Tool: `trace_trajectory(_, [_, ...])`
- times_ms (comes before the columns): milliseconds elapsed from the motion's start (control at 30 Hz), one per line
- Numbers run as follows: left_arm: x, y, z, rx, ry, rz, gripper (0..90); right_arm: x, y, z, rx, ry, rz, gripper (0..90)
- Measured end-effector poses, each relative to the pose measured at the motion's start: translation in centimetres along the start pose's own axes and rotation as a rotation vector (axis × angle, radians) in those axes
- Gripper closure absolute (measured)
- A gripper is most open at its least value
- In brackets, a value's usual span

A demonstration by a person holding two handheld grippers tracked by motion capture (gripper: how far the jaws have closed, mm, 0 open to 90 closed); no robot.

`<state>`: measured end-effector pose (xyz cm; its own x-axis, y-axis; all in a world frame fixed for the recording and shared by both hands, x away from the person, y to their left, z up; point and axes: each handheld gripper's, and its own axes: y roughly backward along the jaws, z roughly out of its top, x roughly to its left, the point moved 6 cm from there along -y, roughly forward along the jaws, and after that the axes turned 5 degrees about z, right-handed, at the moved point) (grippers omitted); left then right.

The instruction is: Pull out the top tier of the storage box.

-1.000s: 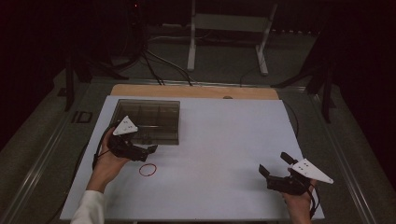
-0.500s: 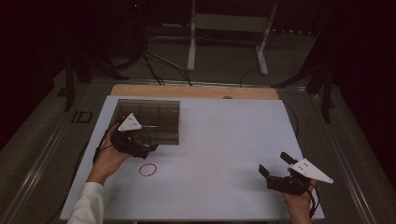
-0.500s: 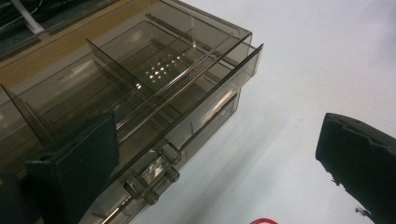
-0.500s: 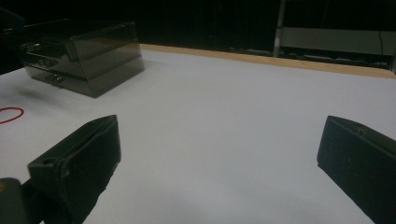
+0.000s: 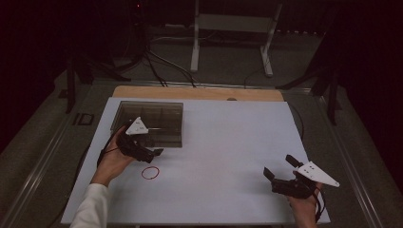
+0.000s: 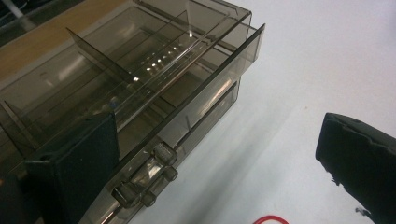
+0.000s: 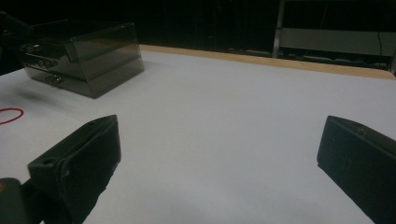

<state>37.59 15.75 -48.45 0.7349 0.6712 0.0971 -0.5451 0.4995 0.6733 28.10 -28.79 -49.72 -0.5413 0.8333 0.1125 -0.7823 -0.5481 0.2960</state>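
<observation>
A smoky clear drawer box (image 5: 151,123) stands at the back left of the white table sheet (image 5: 223,142). Its dividers and small front knobs (image 6: 144,182) are close up in the left gripper view, and the upper drawer juts slightly past the lower one. My left gripper (image 5: 154,151) hovers at the box's front edge, open, its left jaw over the box (image 6: 140,84) and nothing held. A red rubber band (image 5: 150,173) lies flat on the sheet just in front of it. Near the front right edge my right gripper (image 5: 280,167) is open and empty, facing the far-off box (image 7: 84,51) and band (image 7: 10,115).
A wooden strip (image 5: 199,92) runs along the table's far edge. Beyond it stand a white metal frame (image 5: 228,28) and floor cables (image 5: 161,61) in the dark. Bare white sheet spreads between the two grippers.
My left gripper has moved away from the red band, forward and slightly right, up to the box's front. The band stays on the sheet. The right gripper has not moved.
</observation>
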Motion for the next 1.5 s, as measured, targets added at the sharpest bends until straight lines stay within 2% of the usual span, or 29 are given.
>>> trace_trajectory(167, [-0.3, 0.4, -0.2, 0.016, -0.008, -0.008, 1.1, 0.0, 0.0, 0.0, 0.000, -0.001, 0.000, 0.0])
trace_trajectory(333, [-0.8, 0.9, -0.5, 0.023, -0.006, -0.034, 1.1, 0.0, 0.0, 0.0, 0.000, -0.001, 0.001, 0.0])
trace_trajectory(567, [-0.6, 0.7, -0.2, 0.017, -0.013, -0.030, 1.1, 0.1, 0.0, 0.0, 0.003, 0.001, 0.001, 0.0])
trace_trajectory(700, [-0.6, 0.0, -0.3, 0.044, -0.013, -0.036, 1.1, 0.0, 0.0, 0.0, 0.002, 0.000, -0.001, 0.0])
trace_trajectory(800, [-0.6, -0.4, -0.5, 0.082, -0.002, -0.036, 1.1, 0.0, 0.0, 0.0, 0.001, 0.001, 0.000, 0.0])
trace_trajectory(867, [-0.4, -0.4, -0.6, 0.096, -0.002, -0.013, 2.4, 0.0, 0.0, 0.0, 0.001, 0.000, 0.000, 0.0])
trace_trajectory(1033, [-0.1, -0.2, -0.6, 0.103, 0.006, 0.025, 12.4, 0.0, 0.0, 0.0, 0.001, 0.000, 0.001, 0.0])
trace_trajectory(1167, [-0.1, -0.2, -0.6, 0.118, 0.001, 0.039, 12.5, 0.0, 0.0, 0.0, 0.001, 0.000, 0.001, 0.0])
trace_trajectory(1200, [0.0, -0.3, -0.6, 0.123, -0.007, 0.054, 13.7, 0.0, 0.0, 0.0, 0.000, 0.000, 0.001, 0.0])
trace_trajectory(1333, [0.3, -0.1, -0.7, 0.134, -0.022, 0.099, 23.2, 0.0, 0.0, 0.0, 0.001, 0.000, 0.001, 0.0])
trace_trajectory(1400, [0.6, 0.0, -0.7, 0.136, -0.025, 0.116, 31.9, 0.0, 0.0, 0.0, 0.001, 0.000, 0.001, 0.0])
trace_trajectory(1500, [0.6, 0.1, -0.8, 0.151, -0.050, 0.151, 38.2, 0.0, 0.0, 0.0, 0.003, 0.001, 0.002, 0.0])
